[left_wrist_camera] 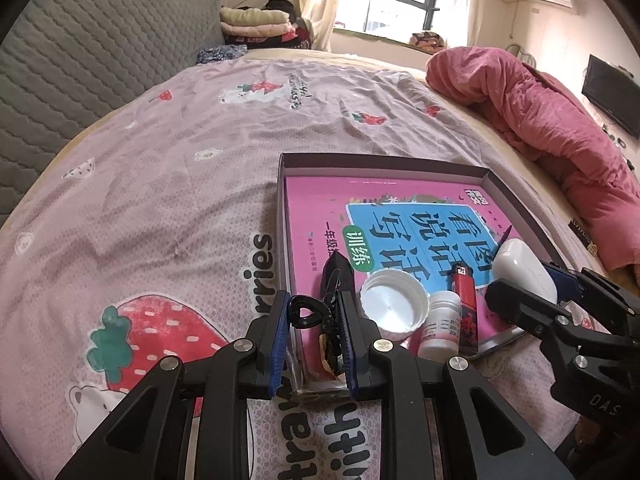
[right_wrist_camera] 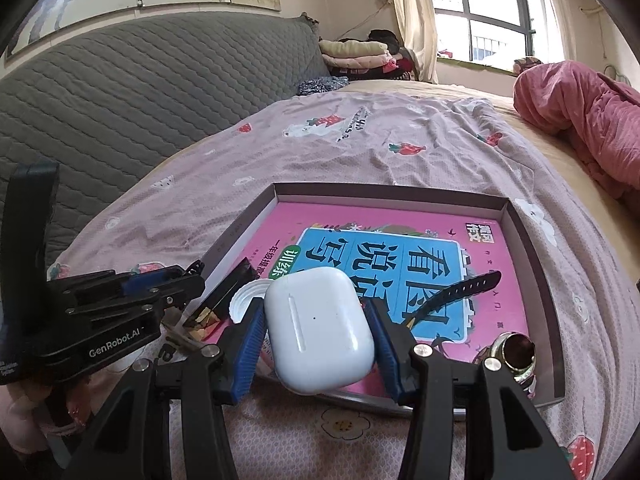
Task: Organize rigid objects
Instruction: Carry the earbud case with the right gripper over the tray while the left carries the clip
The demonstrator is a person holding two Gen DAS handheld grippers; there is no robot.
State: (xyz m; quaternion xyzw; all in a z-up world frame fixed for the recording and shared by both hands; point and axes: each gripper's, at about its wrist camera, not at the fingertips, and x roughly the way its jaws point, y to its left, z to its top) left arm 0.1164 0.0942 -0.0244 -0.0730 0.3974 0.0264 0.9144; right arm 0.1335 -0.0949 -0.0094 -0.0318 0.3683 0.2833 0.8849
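Observation:
A shallow box tray lies on the bed with a pink book inside. My left gripper is shut on a black clip with a dark tag over the tray's near left corner. My right gripper is shut on a white earbud case above the tray's near edge. On the book lie a white jar lid, a small white pill bottle, a red lighter, a black strap and a gold ring-shaped piece.
The bed has a pink strawberry-print sheet. A grey quilted headboard stands at left. A rolled red blanket lies at right. Folded clothes sit by the window.

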